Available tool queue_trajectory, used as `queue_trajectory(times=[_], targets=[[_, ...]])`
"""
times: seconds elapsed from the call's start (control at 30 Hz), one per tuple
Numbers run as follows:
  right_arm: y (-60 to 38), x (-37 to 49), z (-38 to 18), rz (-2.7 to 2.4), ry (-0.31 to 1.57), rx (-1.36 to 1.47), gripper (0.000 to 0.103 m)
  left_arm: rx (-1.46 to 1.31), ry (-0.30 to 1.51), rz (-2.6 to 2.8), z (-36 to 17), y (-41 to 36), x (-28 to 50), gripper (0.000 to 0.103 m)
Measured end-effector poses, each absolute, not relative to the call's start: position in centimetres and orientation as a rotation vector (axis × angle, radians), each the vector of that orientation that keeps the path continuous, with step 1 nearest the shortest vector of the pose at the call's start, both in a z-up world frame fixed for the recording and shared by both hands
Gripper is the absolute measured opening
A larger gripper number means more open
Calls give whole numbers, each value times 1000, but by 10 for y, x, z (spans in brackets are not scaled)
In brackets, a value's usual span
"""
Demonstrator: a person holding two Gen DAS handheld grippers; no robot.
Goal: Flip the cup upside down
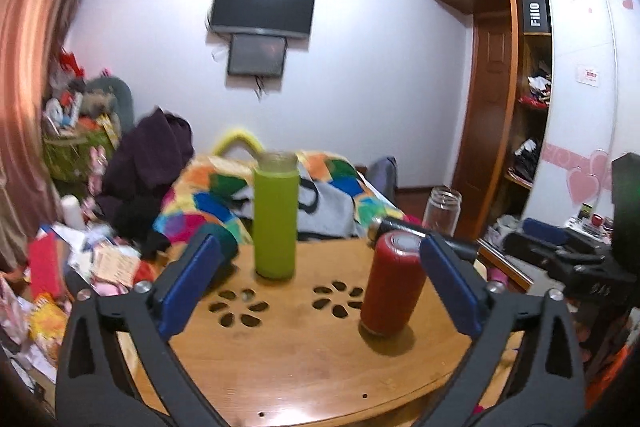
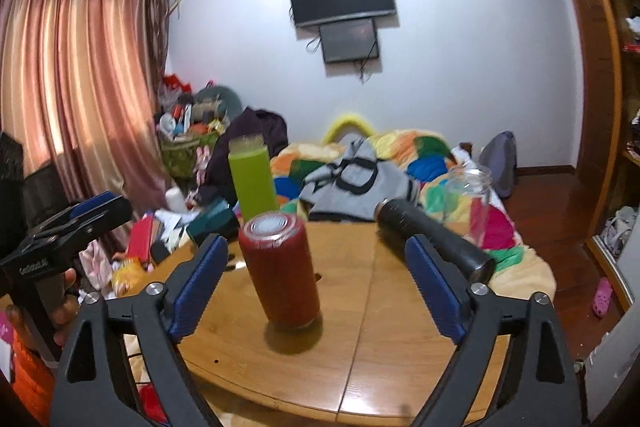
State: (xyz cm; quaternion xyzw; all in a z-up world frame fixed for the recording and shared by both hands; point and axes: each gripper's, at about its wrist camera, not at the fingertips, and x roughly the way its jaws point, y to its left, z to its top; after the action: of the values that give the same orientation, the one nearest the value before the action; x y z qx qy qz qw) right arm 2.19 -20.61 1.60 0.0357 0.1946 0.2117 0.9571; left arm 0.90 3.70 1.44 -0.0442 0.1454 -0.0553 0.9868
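A red cup (image 1: pixel 394 283) stands on the wooden table (image 1: pixel 304 359) with its flat base up; in the right wrist view it (image 2: pixel 280 273) stands between my fingers, a little ahead. A green cup (image 1: pixel 276 217) stands upright at the table's far side, also in the right wrist view (image 2: pixel 253 185). My left gripper (image 1: pixel 320 287) is open and empty; its right pad (image 1: pixel 450 291) is close beside the red cup. My right gripper (image 2: pixel 318 281) is open and empty. The left gripper (image 2: pixel 80 223) shows at the left of the right wrist view.
A black cylinder (image 2: pixel 434 241) lies on its side at the table's far right edge, beside a clear glass jar (image 2: pixel 468 201). Flower-shaped cut-outs (image 1: pixel 240 307) pierce the tabletop. A bed with a colourful quilt (image 2: pixel 400 163) is behind; clutter (image 1: pixel 80 267) lies left.
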Motion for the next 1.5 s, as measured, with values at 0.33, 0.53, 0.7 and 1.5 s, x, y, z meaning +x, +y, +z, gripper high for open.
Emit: queue_trajectory(times=[0.33,0.53,0.7,1.5], targets=[[-214,-15,39,350,328,68,103,-79,257,-67,26,22,-22,103],[-217,-30,46,348,299,57,103,-70,227,-41,30,17,-36,103],[-214,-36,51,349,283,50,103,-61,213,-38,31,14,-43,103],[-211,-42,52,346,276,42,103,-44,196,-24,32,9,-50,103]])
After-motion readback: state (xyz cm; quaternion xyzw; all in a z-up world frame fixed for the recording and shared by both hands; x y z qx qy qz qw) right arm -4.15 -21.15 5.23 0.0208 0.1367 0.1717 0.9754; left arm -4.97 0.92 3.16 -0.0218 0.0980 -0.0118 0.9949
